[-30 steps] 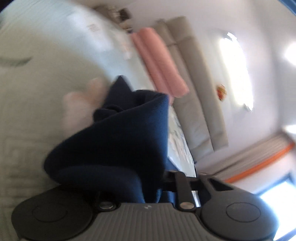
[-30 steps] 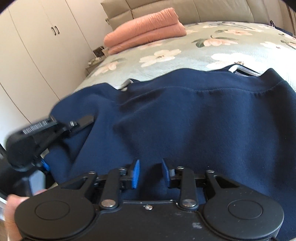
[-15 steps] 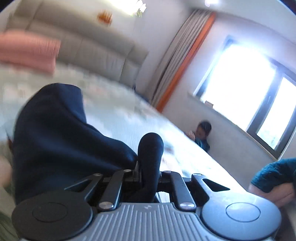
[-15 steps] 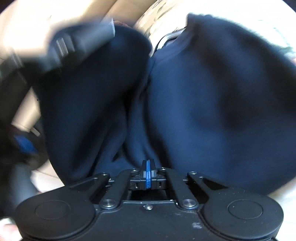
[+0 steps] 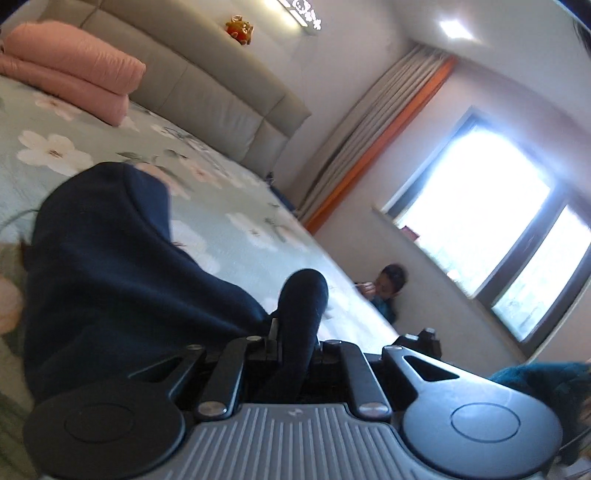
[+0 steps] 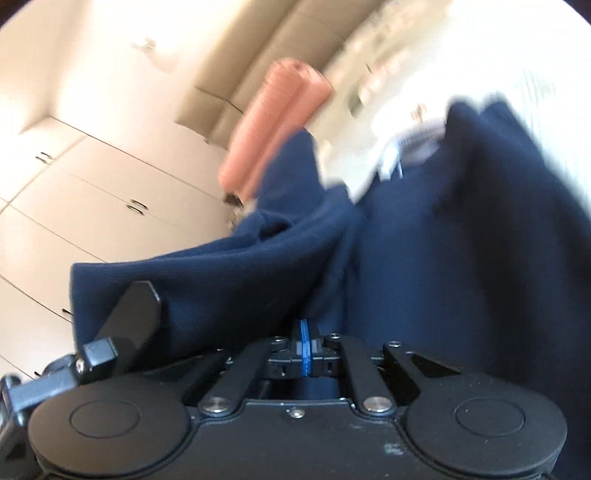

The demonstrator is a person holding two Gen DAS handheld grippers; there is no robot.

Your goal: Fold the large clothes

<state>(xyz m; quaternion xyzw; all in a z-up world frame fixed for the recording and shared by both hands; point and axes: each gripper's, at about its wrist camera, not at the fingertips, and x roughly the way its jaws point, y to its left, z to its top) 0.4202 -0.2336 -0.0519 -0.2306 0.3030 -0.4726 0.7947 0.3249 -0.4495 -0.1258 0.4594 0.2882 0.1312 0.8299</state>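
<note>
Left wrist view. We see the left gripper [image 5: 295,338] closed on a fold of the navy garment [image 5: 110,266]: a rounded loop of the cloth stands up between the jaws, and the rest of the garment bulks to the left of them, lifted above the bed [image 5: 240,206]. The bed carries a pale green cover with white flowers. At its far end lie folded pink quilts [image 5: 74,70], set against a grey padded headboard [image 5: 207,85]. A small orange toy [image 5: 239,30] hangs on the wall above the headboard. To the right we note a curtain with an orange border [image 5: 373,140] and a bright window [image 5: 491,229]. A person [image 5: 388,291] sits low beside the far edge of the bed, under the window sill. A teal sleeve [image 5: 535,384] enters at the lower right.

Right wrist view. This view is blurred. We see the right gripper [image 6: 305,345] with its blue pads pressed together and navy cloth [image 6: 424,277] pinched at them; by its reading the jaws are easing slightly apart. The garment spreads up and to the right from the jaws and drapes leftward in folds. The other gripper's black body [image 6: 122,328] shows at the lower left, against the cloth's edge. Behind are white wardrobe doors [image 6: 92,192], the pink quilts [image 6: 273,122] and the flowered cover [image 6: 406,55].
</note>
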